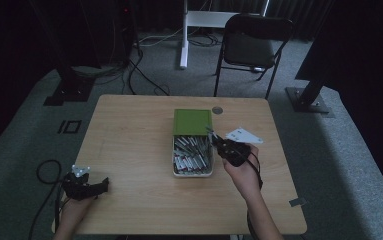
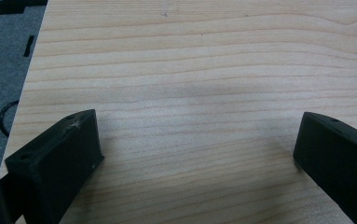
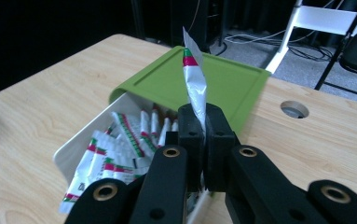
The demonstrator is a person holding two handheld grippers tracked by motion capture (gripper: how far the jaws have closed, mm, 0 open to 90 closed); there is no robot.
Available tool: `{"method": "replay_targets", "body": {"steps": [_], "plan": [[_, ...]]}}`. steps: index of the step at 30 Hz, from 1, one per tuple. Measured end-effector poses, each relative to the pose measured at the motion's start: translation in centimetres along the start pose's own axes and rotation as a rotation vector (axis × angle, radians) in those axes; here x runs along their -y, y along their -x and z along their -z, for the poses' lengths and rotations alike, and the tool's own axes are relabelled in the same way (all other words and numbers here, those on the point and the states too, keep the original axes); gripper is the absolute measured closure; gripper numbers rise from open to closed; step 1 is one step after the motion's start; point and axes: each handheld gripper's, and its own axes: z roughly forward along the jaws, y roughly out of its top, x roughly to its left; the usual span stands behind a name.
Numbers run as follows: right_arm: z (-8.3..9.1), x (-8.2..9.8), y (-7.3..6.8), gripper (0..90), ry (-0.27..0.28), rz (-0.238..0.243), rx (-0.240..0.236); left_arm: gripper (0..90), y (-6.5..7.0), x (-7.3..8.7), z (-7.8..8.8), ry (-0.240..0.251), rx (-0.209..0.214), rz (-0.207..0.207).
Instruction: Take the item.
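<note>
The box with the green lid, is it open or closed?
Open. The green lid is slid back, showing packets inside the box.

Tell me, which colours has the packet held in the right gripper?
The packet is silvery white with red and green bands, clearest in the right gripper view.

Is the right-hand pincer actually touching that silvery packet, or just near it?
Touching. In the right gripper view the right gripper has both black jaws pressed against the packet, which sticks up from between them.
</note>
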Motion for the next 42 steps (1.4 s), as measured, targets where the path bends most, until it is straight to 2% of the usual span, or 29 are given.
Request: {"method": "replay_targets", "body": {"steps": [1, 7, 9, 13, 20, 22, 28, 29, 30, 33, 41, 42], "plan": [[0.0, 0.0, 0.0, 88.3, 0.0, 0.0, 0.0, 1.4, 0.0, 0.0, 0.0, 0.0, 0.0, 0.0], [0.6, 0.5, 2.2, 88.3, 0.001, -0.027, 0.067, 1.4, 0.0, 0.0, 0.0, 0.0, 0.0, -0.002], [0.6, 0.7, 2.5, 88.3, -0.003, -0.031, 0.072, 1.4, 0.0, 0.0, 0.0, 0.002, -0.001, 0.0], [0.5, 1.7, 4.0, 88.3, -0.019, -0.053, 0.115, 1.4, 0.0, 0.0, 0.0, 0.002, -0.001, -0.001], [-0.1, 3.5, 5.4, 88.3, -0.054, -0.081, 0.144, 1.4, 0.0, 0.0, 0.0, 0.0, 0.0, -0.002], [-0.7, 4.6, 6.0, 88.3, -0.076, -0.101, 0.148, 1.4, 0.0, 0.0, 0.0, -0.001, 0.0, -0.002], [-1.7, 6.4, 6.9, 88.3, -0.118, -0.137, 0.151, 1.4, 0.0, 0.0, 0.0, -0.001, 0.0, -0.002], [-2.1, 7.2, 7.2, 88.3, -0.136, -0.151, 0.149, 1.4, 0.0, 0.0, 0.0, -0.001, 0.0, -0.002], [-2.1, 7.2, 7.2, 88.3, -0.136, -0.151, 0.149, 1.4, 0.0, 0.0, 0.0, -0.001, 0.0, -0.001], [-2.7, 8.6, 7.9, 88.2, -0.166, -0.187, 0.14, 1.4, 0.0, 0.0, 0.0, -0.001, 0.0, -0.002], [-3.2, 10.2, 8.9, 88.1, -0.207, -0.223, 0.138, 1.4, 0.0, 0.0, 0.0, -0.001, 0.0, -0.002], [-3.1, 10.5, 9.5, 87.9, -0.205, -0.239, 0.146, 1.4, 0.0, 0.0, 0.0, -0.001, 0.0, -0.001]]}}
